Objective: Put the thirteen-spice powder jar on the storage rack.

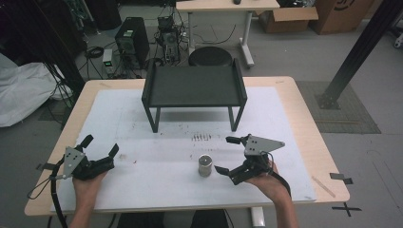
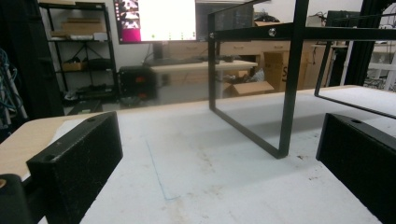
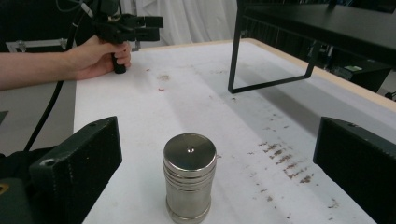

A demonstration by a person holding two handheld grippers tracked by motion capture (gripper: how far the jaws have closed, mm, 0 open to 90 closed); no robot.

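Between the right gripper's [image 3: 212,154] spread fingers, the steel canister [image 3: 189,175] stands upright, untouched, lid up.

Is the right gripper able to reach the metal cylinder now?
Probably yes: the right gripper is open and faces the metal cylinder, which stands upright between its jaws' line with nothing between them.

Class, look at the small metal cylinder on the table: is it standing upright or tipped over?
Upright. The metal cylinder stands on its base on the white mat, its flat round top facing up, between the open jaws of the right hand-held gripper.
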